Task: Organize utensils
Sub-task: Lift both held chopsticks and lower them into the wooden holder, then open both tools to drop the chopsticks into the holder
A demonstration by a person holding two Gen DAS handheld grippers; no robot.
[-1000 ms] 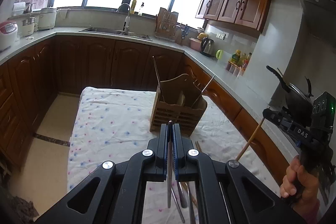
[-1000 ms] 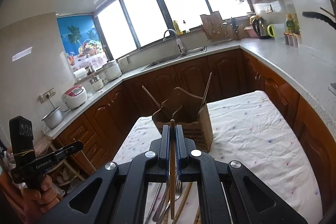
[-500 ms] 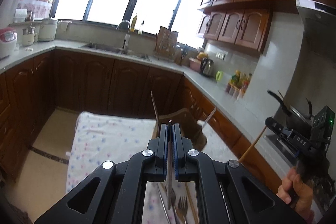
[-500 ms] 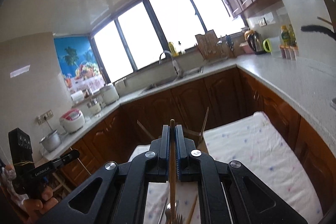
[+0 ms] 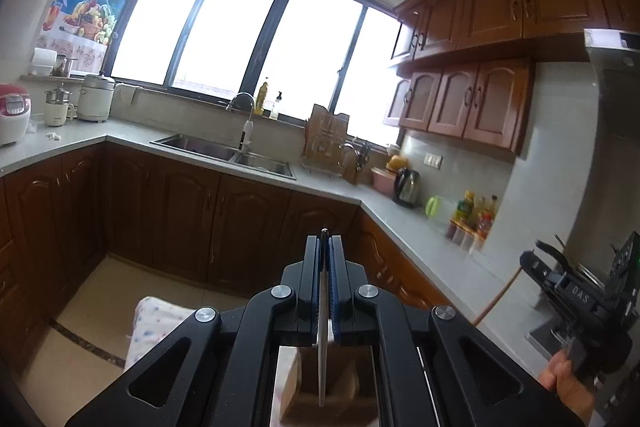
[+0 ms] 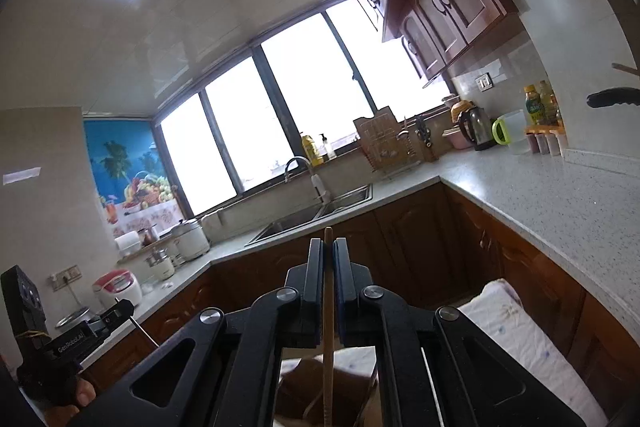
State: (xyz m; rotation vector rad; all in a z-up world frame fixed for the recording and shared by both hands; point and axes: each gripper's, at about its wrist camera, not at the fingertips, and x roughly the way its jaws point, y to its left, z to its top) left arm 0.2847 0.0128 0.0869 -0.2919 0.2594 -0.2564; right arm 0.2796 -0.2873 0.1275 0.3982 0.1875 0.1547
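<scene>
A wooden utensil holder (image 5: 328,393) sits on the table with the flowered cloth (image 5: 154,323), straight below both grippers; only a brown patch of it shows between the black arms, so what stands in its compartments is hidden. In the right wrist view the holder (image 6: 304,393) is likewise mostly covered, and a slot cannot be told apart. The left gripper (image 5: 324,243) is clamped on a thin metal utensil (image 5: 322,347), which hangs down toward the holder; its lower end is cut off by the gripper body, and whether it is a knife, fork or spoon is hard to make out. The right gripper (image 6: 329,247) is closed tight on a wooden chopstick (image 6: 328,355), whose tip pokes just above the jaws while the shaft drops over the holder. Each gripper also appears at the edge of the other's view, held by a hand (image 5: 560,385).
</scene>
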